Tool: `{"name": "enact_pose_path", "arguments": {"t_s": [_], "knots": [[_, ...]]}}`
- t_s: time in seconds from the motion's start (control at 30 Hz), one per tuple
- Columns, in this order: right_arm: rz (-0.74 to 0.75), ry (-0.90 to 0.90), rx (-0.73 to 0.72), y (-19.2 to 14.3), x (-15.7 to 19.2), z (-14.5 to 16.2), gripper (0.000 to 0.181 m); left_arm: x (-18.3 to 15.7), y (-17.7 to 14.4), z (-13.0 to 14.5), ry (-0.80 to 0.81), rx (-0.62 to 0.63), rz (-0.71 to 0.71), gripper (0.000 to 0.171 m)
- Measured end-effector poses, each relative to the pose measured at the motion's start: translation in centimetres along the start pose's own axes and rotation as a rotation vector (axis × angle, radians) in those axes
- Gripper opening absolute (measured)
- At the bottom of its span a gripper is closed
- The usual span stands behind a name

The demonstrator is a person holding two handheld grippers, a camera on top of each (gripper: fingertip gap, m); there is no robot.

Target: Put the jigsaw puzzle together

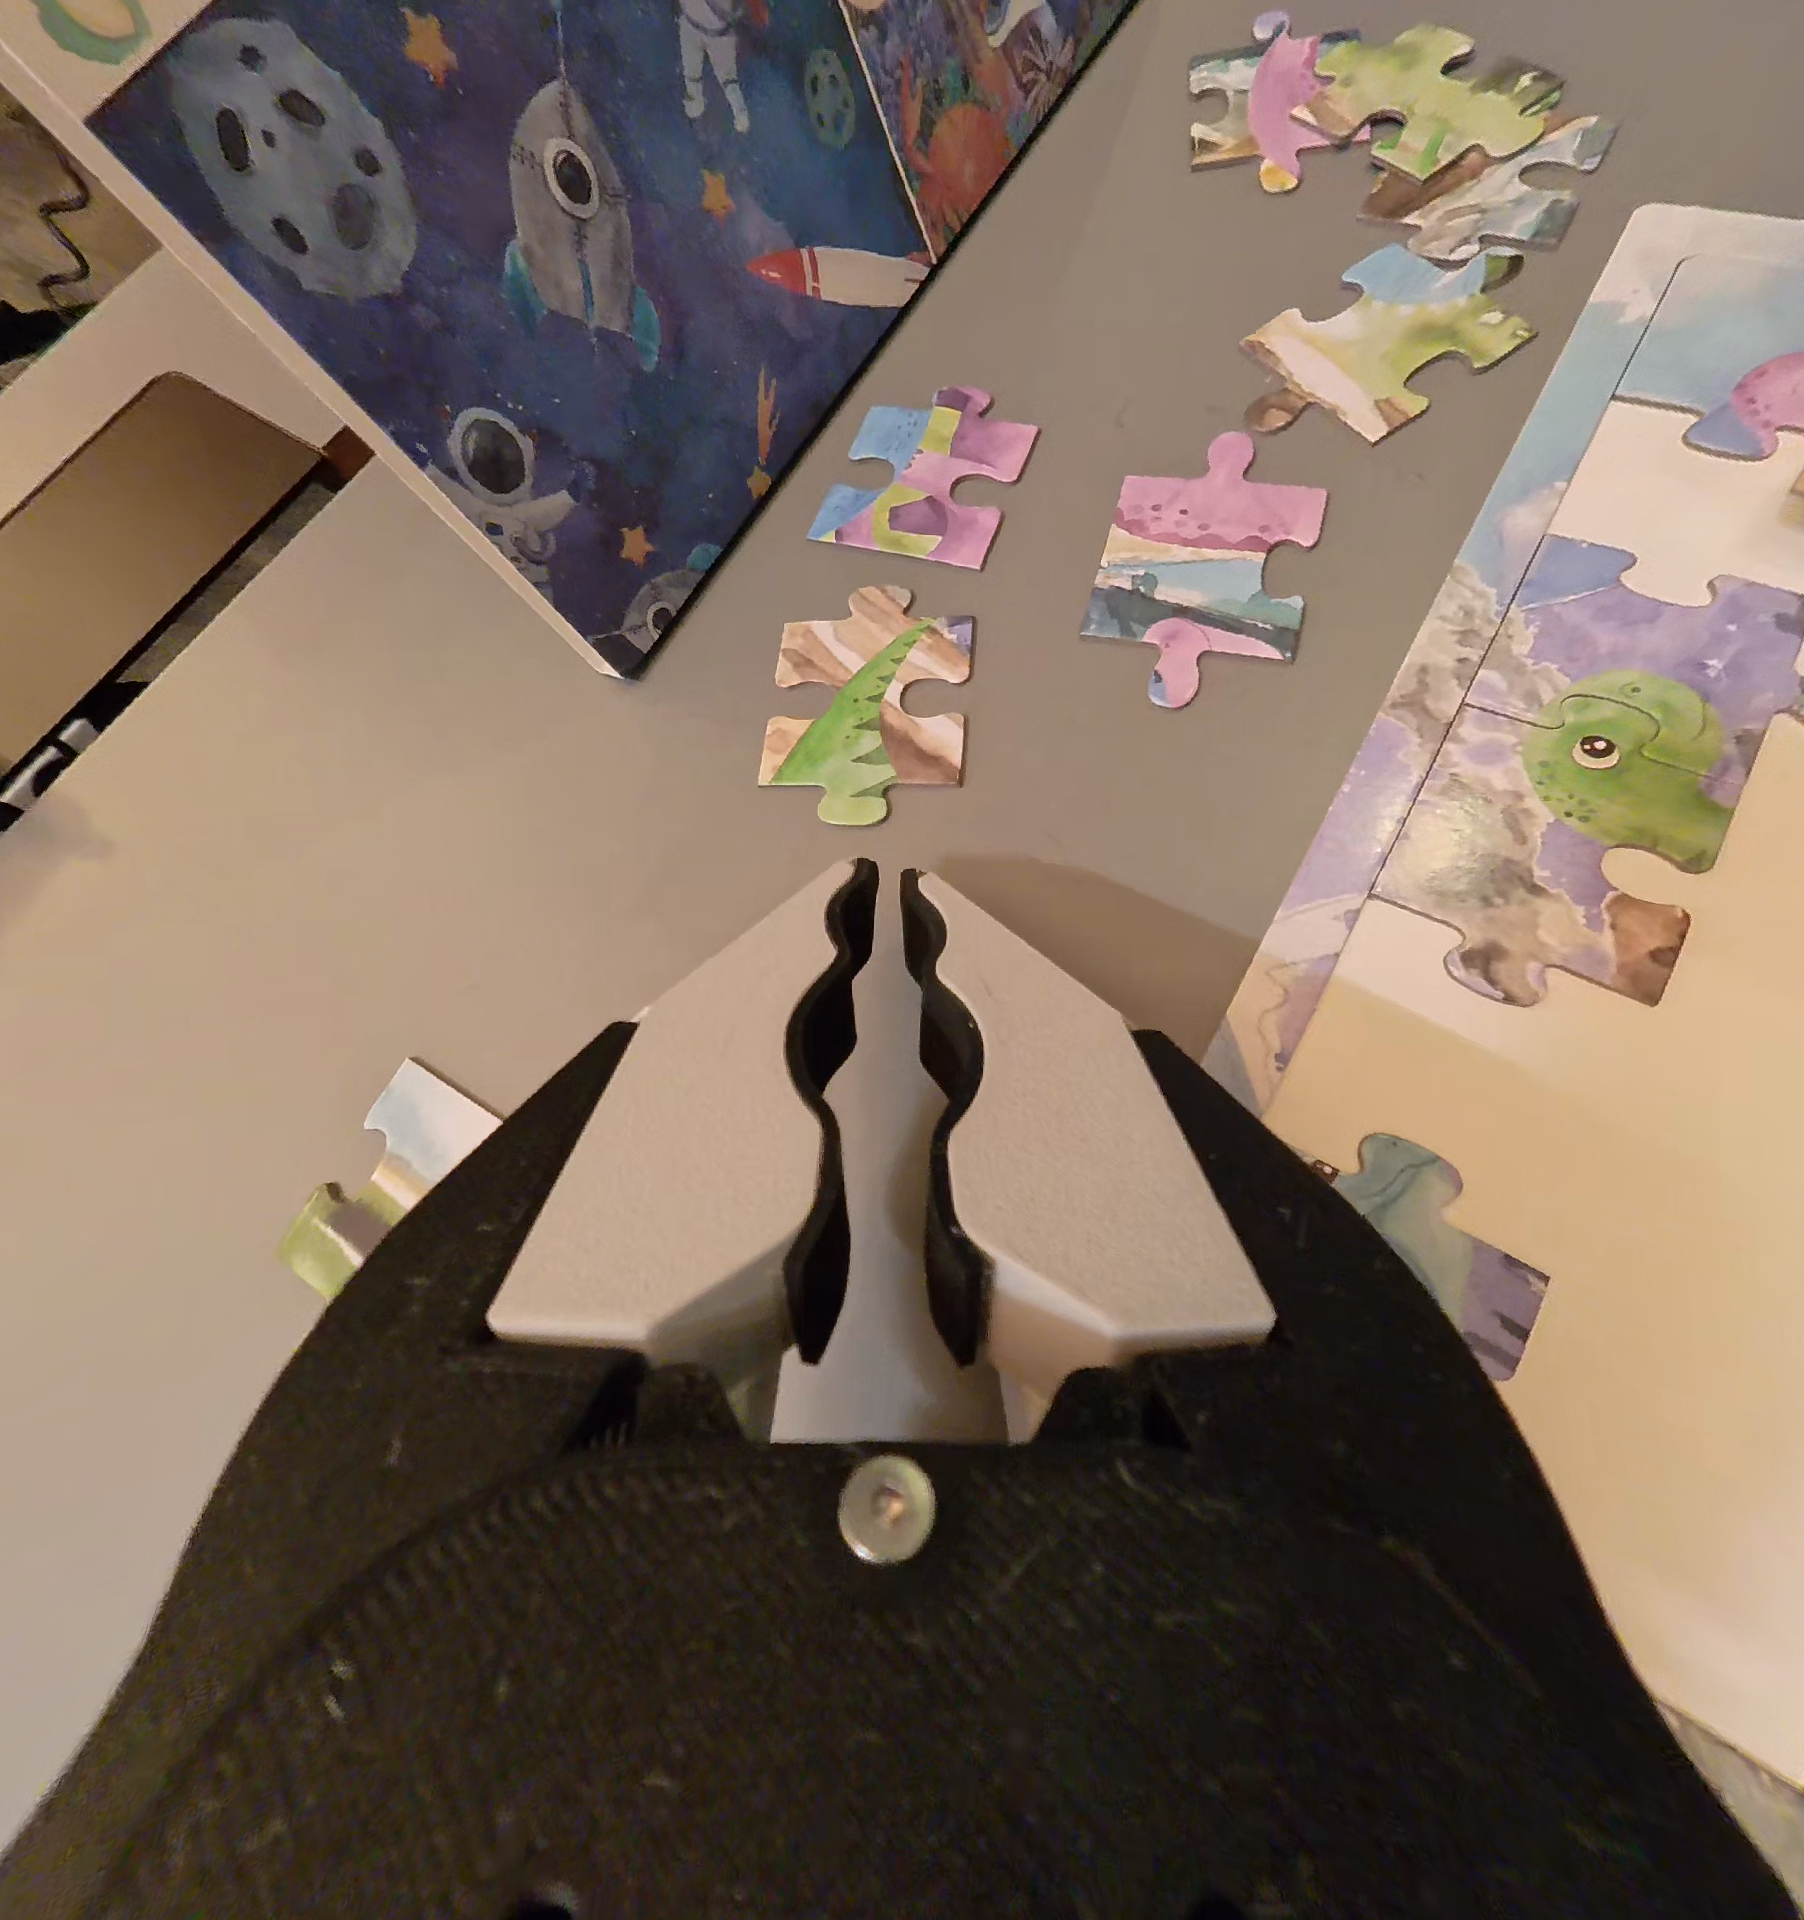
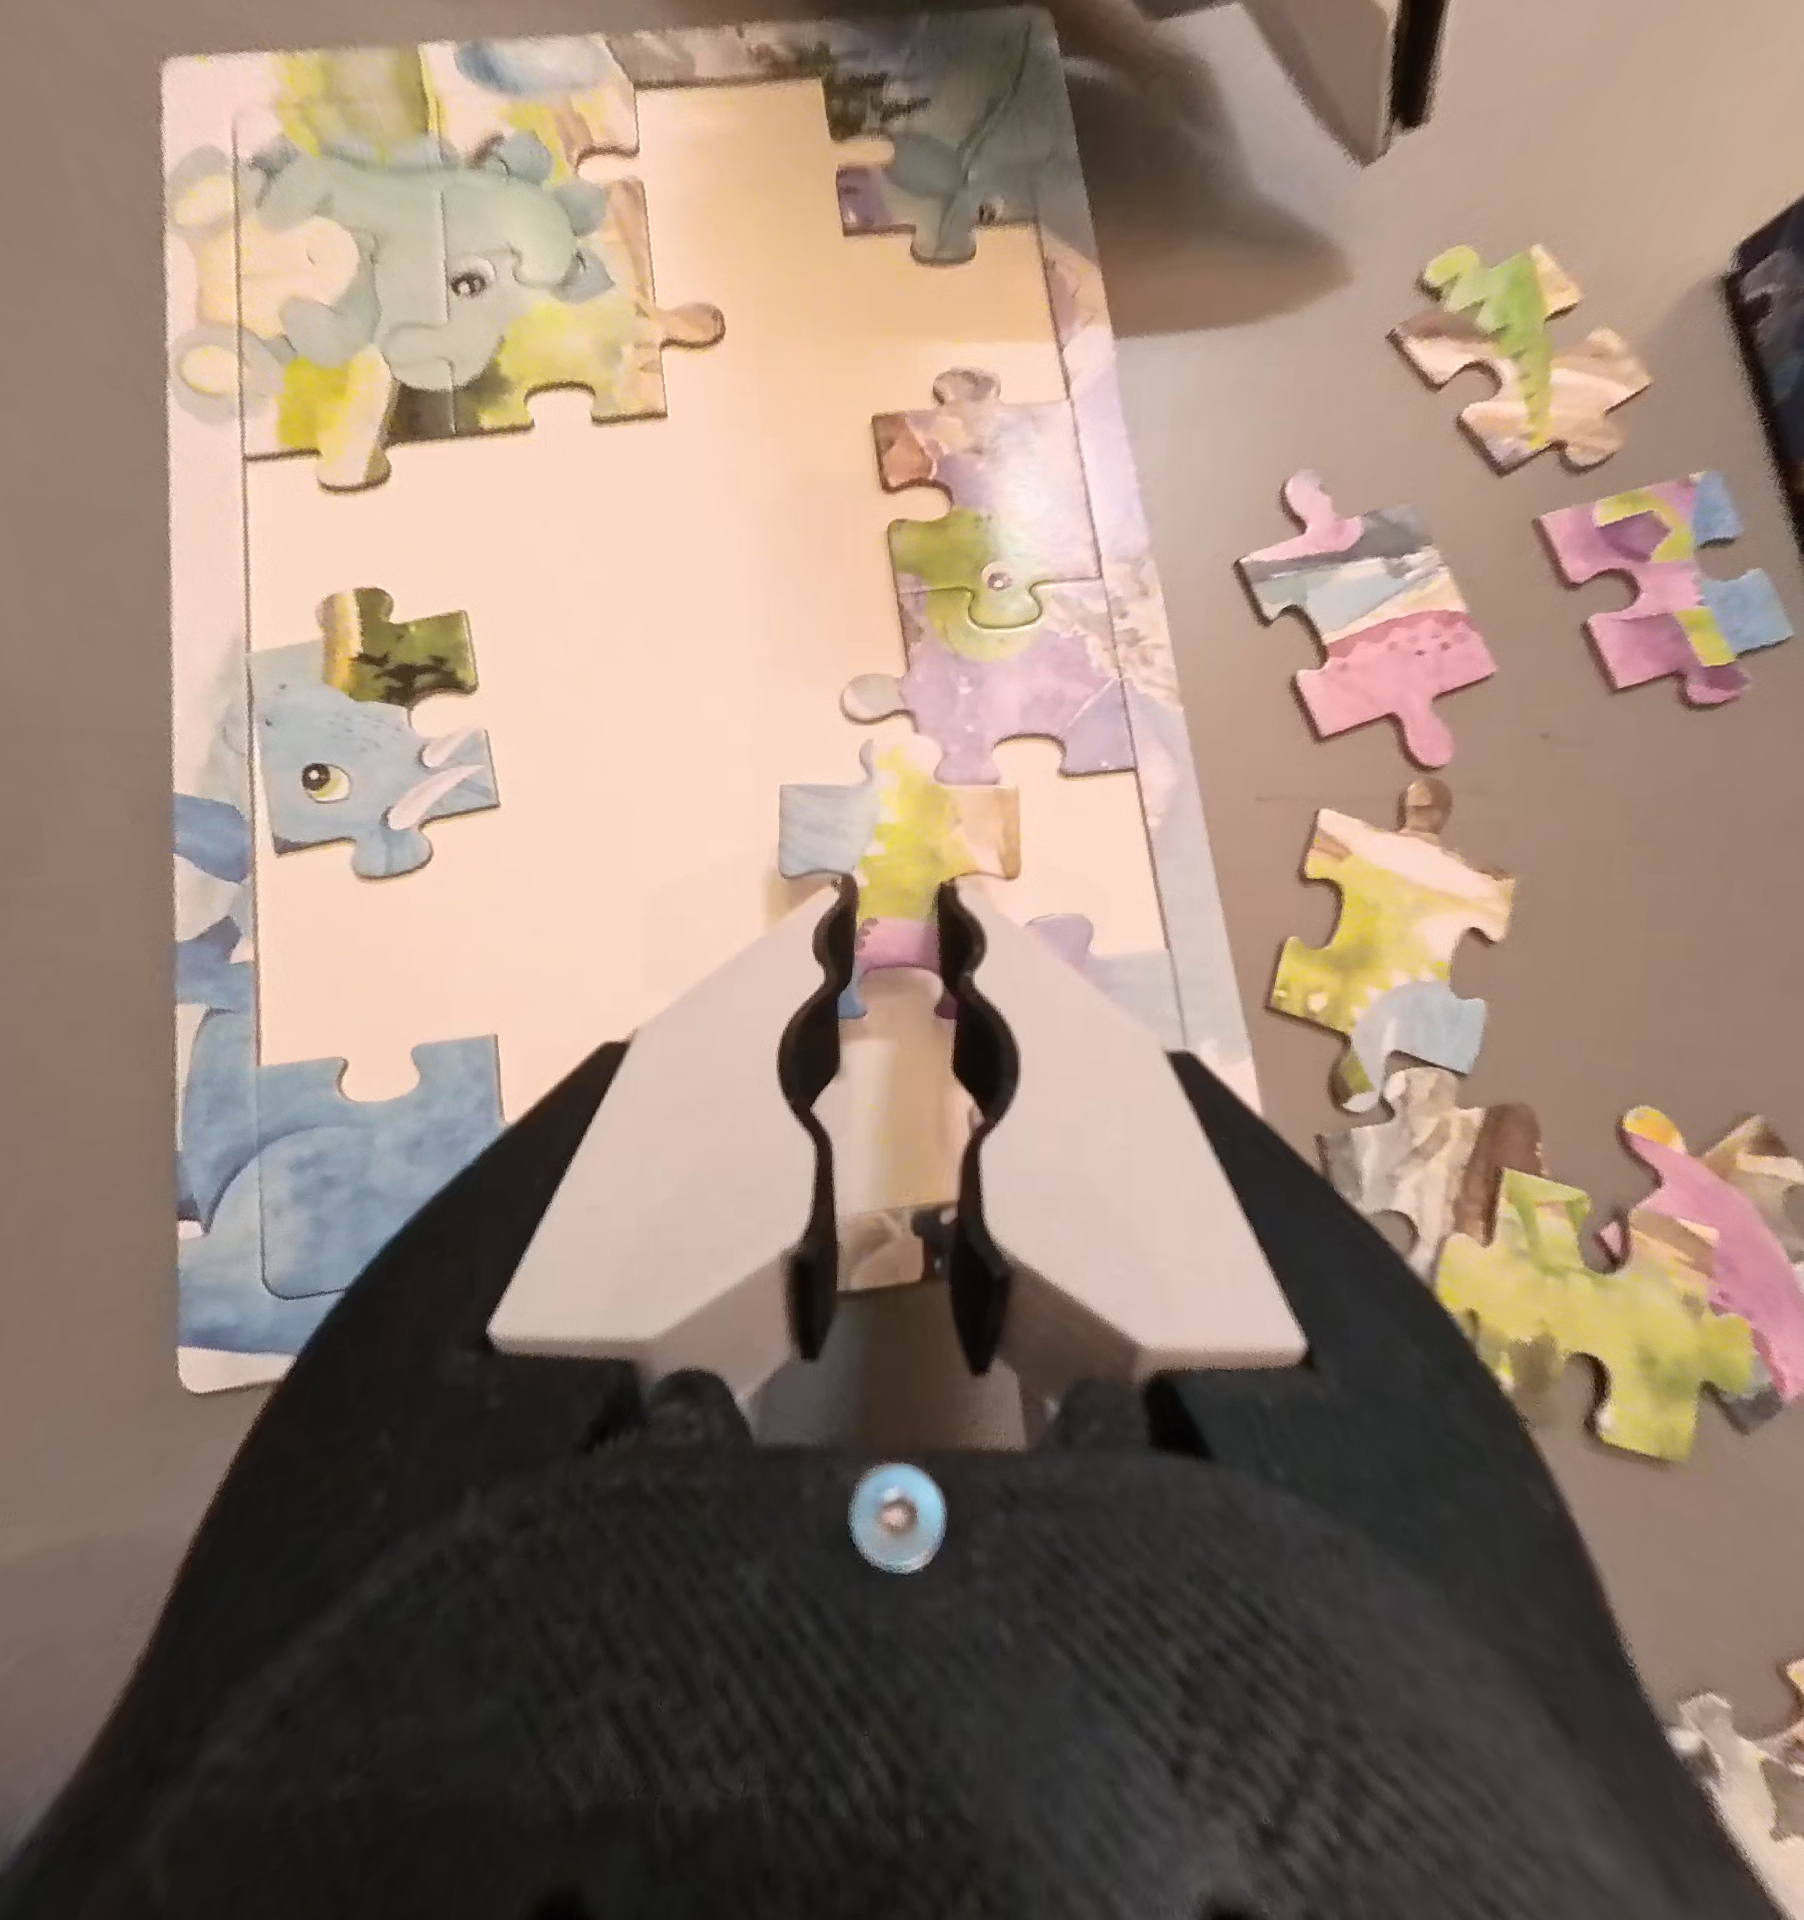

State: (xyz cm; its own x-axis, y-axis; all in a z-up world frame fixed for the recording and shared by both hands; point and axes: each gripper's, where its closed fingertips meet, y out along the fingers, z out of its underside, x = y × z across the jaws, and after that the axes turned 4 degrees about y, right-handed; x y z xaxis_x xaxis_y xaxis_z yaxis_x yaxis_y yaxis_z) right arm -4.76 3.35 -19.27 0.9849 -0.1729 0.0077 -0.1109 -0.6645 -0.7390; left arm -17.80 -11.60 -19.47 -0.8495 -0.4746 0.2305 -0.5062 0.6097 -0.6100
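The puzzle board (image 2: 617, 623) lies on the grey table with several pieces set along its edges, among them a grey-blue dinosaur (image 2: 441, 270) and a green-headed one (image 2: 1012, 623). My right gripper (image 2: 898, 888) is open a little. Its fingertips (image 2: 844, 904) stand over a blue, yellow-green and pink piece (image 2: 908, 821) that lies flat on the board just below the purple piece. The pads do not press on it. My left gripper (image 1: 882, 873) is shut and empty above the table, just short of a piece with a green tail (image 1: 867, 707). The board also shows in the left wrist view (image 1: 1604, 1143).
Loose pieces lie on the table beside the board: a pink and blue one (image 1: 929, 478), a pink and sea one (image 1: 1204, 571), a heap (image 1: 1397, 125). A space-themed box (image 1: 482, 260) stands to the left. One piece (image 1: 399, 1174) lies partly hidden under my left gripper. Some 20 cm of space lies between my two pairs of fingers.
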Motion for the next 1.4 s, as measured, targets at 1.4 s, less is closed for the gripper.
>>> {"name": "enact_pose_path", "arguments": {"t_s": [1.4], "knots": [[0.185,0.326,-0.299,-9.3,-6.3,4.9,0.032,0.7,-0.4,-0.4,-0.040,-0.033,-0.024,0.012]]}}
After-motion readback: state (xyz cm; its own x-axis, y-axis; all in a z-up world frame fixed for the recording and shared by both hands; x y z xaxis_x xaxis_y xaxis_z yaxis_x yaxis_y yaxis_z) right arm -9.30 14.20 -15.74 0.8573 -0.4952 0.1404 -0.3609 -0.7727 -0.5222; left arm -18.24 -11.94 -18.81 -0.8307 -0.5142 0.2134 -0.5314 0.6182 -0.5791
